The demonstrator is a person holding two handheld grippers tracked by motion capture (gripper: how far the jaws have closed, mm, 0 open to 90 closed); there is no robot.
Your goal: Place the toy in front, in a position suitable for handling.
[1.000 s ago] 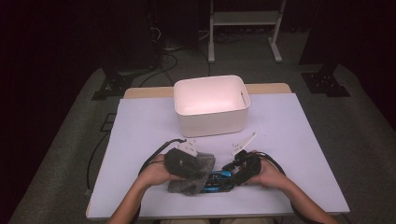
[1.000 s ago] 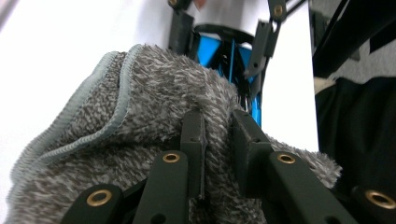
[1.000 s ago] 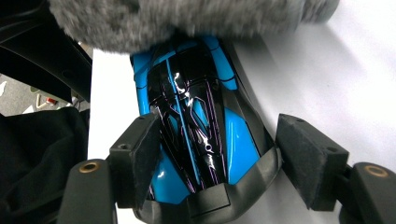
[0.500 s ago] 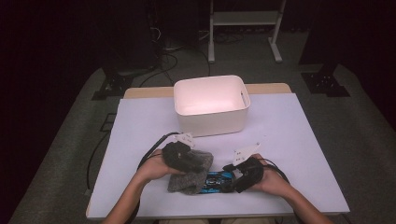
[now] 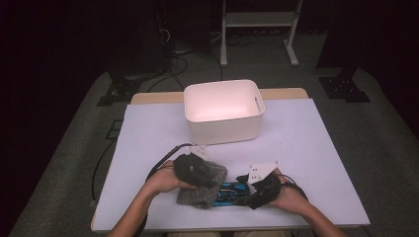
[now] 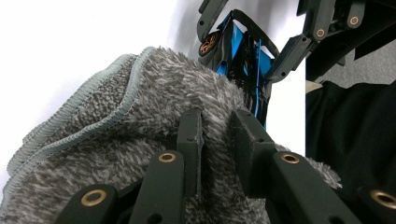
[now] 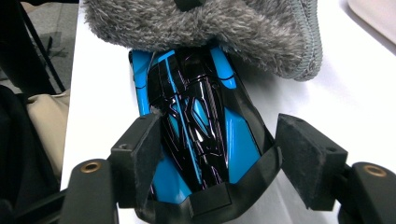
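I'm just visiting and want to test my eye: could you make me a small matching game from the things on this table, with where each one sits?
1. fuzzy grey cloth
2. blue and black toy car
3. white bin
4. right gripper

a. at the table's far middle
b. pinched by the left gripper
c. partly under the cloth
d. jaws on either side of the car's end

Pairs: 1-b, 2-c, 3-a, 4-d

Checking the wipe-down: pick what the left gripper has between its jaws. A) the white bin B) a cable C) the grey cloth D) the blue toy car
C: in the left gripper view the left gripper pinches a fold of the fluffy grey cloth, while the blue car lies beyond it by the other gripper.
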